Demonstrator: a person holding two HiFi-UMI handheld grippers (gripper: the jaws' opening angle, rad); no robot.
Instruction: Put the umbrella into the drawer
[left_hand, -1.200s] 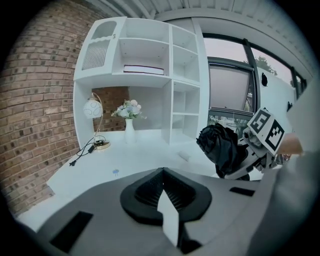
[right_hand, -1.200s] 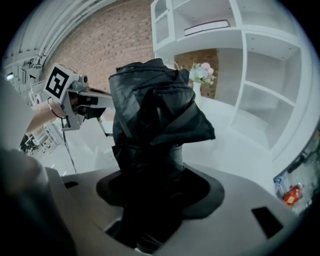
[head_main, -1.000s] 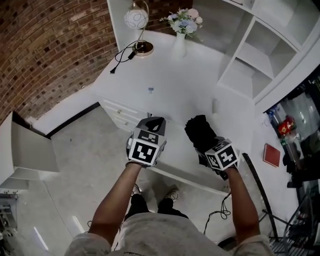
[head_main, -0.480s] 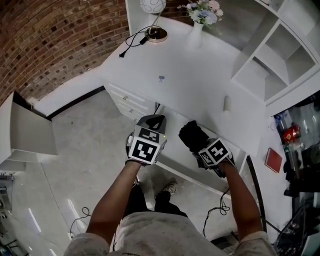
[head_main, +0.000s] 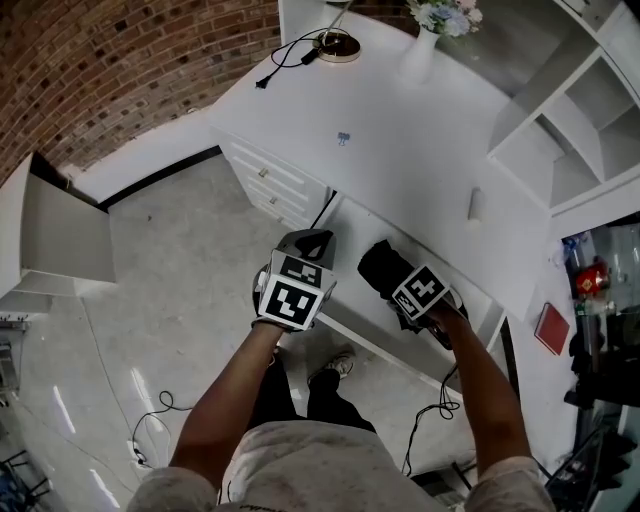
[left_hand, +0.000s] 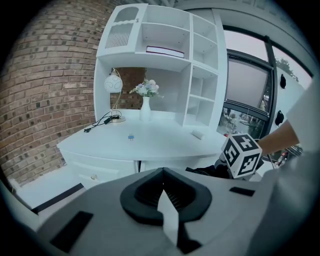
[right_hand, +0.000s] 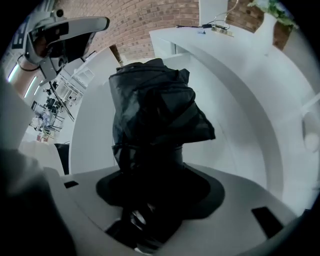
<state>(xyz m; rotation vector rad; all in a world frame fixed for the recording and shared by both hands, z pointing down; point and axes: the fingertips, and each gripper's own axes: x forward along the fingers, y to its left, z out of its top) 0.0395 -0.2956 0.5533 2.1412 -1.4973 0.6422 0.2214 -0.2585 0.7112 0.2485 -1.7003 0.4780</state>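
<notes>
Umbrella (head_main: 383, 270), pinched in the right gripper (right_hand: 152, 175), has sunk past the desk (head_main: 400, 150) edge and hangs over the open drawer (head_main: 360, 315), probably near release. The left gripper (head_main: 308, 243) hovers just left, jaws pressed together, empty.

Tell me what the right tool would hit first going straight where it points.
Likely the white bottom of the open drawer, with the tip of the held umbrella touching first; depth is unclear.
</notes>
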